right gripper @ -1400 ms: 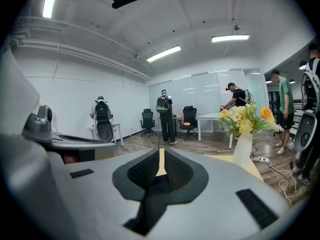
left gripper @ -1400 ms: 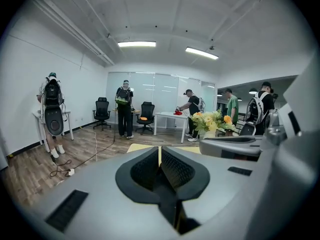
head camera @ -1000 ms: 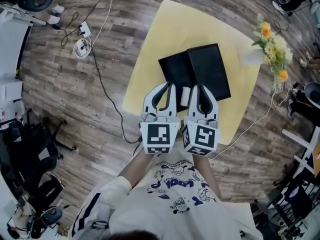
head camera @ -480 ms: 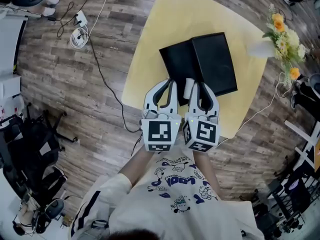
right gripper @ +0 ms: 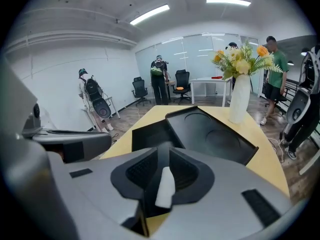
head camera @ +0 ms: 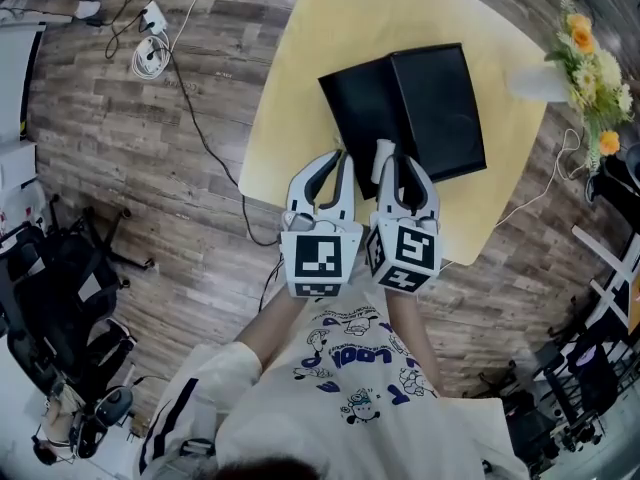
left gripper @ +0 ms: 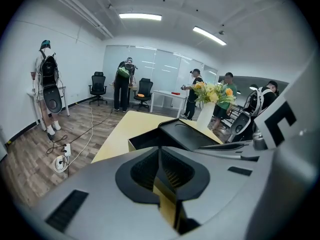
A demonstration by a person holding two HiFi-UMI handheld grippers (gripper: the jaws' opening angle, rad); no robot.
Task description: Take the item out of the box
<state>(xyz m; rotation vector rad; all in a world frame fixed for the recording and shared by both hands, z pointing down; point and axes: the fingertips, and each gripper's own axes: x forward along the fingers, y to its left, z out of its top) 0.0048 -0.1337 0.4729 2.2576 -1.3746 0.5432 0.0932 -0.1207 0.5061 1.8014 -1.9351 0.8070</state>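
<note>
A black box [head camera: 362, 108] lies open on the yellow table [head camera: 300, 78], its lid [head camera: 440, 103] folded out to the right. My right gripper [head camera: 392, 156] hovers at the box's near edge. A small white item [right gripper: 165, 186] stands tilted between its jaws, which are opening; the pads still touch it. The item also shows from above [head camera: 382, 160]. My left gripper [head camera: 338, 160] is beside it, shut and holding nothing. In the right gripper view the box [right gripper: 150, 131] and lid [right gripper: 212, 136] lie just ahead.
A white vase of yellow and orange flowers [head camera: 585, 53] stands at the table's right corner. Cables and a power strip [head camera: 148, 53] lie on the wooden floor to the left. Several people and office chairs [left gripper: 122, 86] are at the far end of the room.
The head view has shifted, so table and box sit higher in the frame. Both grippers stay side by side at the box's near edge, the white item still in the right one.
</note>
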